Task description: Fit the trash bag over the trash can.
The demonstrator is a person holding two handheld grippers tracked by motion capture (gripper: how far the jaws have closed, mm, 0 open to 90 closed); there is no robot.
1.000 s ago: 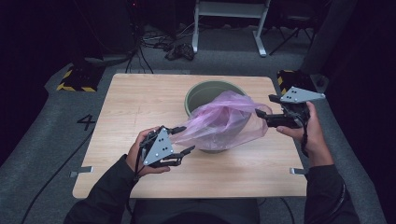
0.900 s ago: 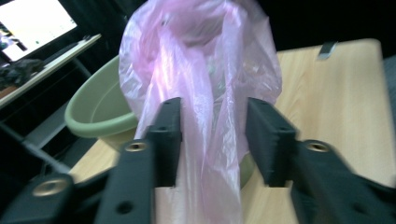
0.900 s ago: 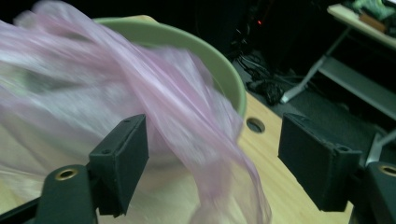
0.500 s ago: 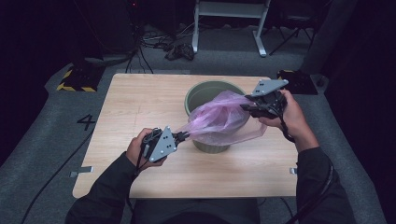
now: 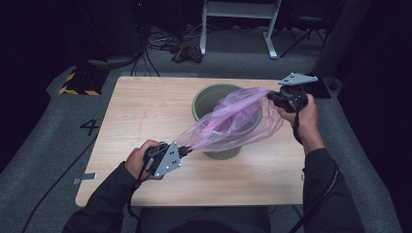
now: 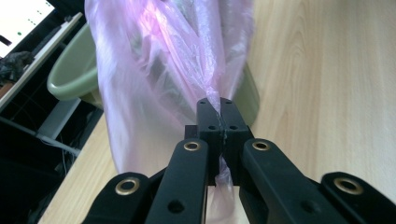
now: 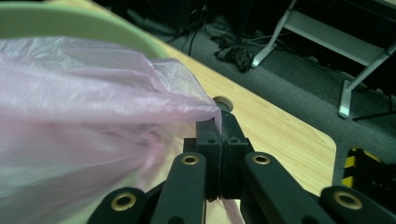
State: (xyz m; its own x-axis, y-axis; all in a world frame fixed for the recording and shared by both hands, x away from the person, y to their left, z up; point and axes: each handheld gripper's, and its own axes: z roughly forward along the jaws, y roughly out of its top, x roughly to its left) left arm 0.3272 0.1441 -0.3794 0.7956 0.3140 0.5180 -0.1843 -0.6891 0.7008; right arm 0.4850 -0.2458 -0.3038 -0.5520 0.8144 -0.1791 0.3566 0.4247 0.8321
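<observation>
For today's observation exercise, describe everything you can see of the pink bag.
The bag is thin, see-through pink plastic film, crinkled and glossy. It is stretched taut in a slanting band across the green bin on the table, part of it draping into and over the bin's mouth. The left gripper pinches one bunched end, the right gripper the other.

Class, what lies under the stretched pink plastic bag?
Under the translucent pink plastic bag stands the round green plastic bin on the wooden table; the bin's contents are covered.

bin (image 5: 212,98): on table (image 5: 141,111), centre
bag (image 5: 233,121): over bin, stretched between grippers
left gripper (image 5: 186,151): before bin
right gripper (image 5: 272,97): right of bin
</observation>
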